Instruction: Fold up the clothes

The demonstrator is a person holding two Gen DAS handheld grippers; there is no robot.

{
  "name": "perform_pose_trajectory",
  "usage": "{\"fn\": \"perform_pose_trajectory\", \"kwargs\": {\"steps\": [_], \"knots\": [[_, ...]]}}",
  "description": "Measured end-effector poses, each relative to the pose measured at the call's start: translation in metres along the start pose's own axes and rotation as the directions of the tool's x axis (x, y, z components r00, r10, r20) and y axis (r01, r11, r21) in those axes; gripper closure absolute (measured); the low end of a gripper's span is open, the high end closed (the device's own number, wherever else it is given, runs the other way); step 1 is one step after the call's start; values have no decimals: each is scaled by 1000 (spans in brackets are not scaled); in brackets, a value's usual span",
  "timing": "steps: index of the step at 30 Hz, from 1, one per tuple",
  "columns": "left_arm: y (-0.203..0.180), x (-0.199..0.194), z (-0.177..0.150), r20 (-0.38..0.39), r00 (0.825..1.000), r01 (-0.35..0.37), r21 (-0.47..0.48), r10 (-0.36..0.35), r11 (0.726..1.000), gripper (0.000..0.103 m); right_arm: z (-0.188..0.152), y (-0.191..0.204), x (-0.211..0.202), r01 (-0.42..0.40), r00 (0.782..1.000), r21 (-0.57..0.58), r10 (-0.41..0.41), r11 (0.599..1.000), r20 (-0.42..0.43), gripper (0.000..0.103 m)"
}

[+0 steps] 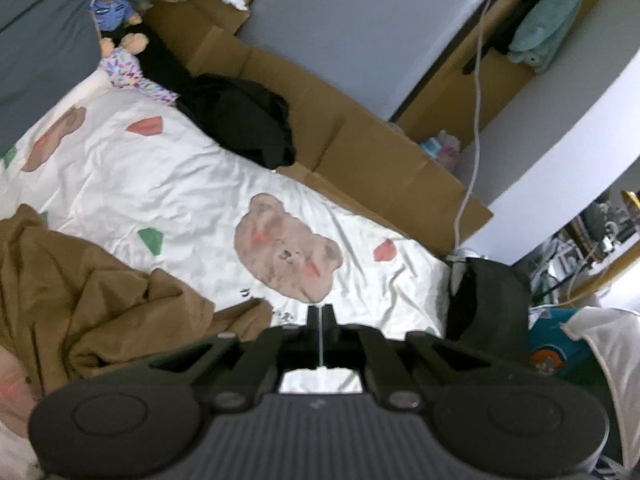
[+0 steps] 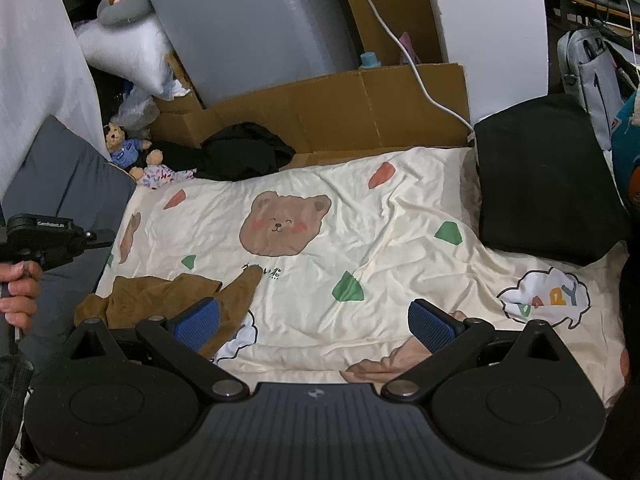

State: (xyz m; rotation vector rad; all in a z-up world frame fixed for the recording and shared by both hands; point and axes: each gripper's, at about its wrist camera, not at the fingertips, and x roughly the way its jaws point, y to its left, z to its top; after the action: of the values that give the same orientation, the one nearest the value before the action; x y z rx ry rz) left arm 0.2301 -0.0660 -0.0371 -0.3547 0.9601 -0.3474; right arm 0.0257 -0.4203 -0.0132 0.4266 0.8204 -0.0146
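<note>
lying crumpled on bear-print sheet (image 2: 360, 216), brown garment (image 2: 168, 296), near bed's left edge. right gripper (image 2: 316, 324) spread wide, holding nothing, left pad (image 2: 200, 320) over cloth. left gripper (image 1: 320, 312) pinched closed, empty.

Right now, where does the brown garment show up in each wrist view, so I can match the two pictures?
Left wrist view: the brown garment fills the lower left, crumpled on the bedsheet, left of the closed jaws.
Right wrist view: it lies at lower left, partly behind the left one of the open jaws.
Shared landmark: the printed bear face, just right of the garment in both.
</note>
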Motion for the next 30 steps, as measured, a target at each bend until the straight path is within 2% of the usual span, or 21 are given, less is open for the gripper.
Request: {"fn": "perform_pose_trajectory", "kwargs": {"steps": [1,3,5,9,20,23,30], "knots": [[1,-3,-3,-3,1000,-13,-5,13,1000,84,-1,-2,-1,0,1000,4,0,1000,2,0],[7,-8,-7,-11,999,-31,-13,31,999,61,-2,-3,-1,-1,1000,6,1,1000,1,0],[14,-16,-11,-9,999,-51,-16,51,999,46,-2,-3,1,-2,1000,4,2,1000,-4,0],[28,-15,-14,-17,990,-143,19,143,990,31,-4,-3,5,-4,1000,0,4,1000,-12,0],[97,4,-23,-102,965,-247,-61,240,967,26,-10,1,14,26,998,-6,-26,1000,-50,0],[118,18,-27,-147,949,-292,-71,279,954,26,-11,4,23,34,997,-18,-35,999,-69,0],[162,48,-40,-215,932,-327,-144,293,934,26,-11,8,36,49,994,-30,-52,998,-99,0]]}}
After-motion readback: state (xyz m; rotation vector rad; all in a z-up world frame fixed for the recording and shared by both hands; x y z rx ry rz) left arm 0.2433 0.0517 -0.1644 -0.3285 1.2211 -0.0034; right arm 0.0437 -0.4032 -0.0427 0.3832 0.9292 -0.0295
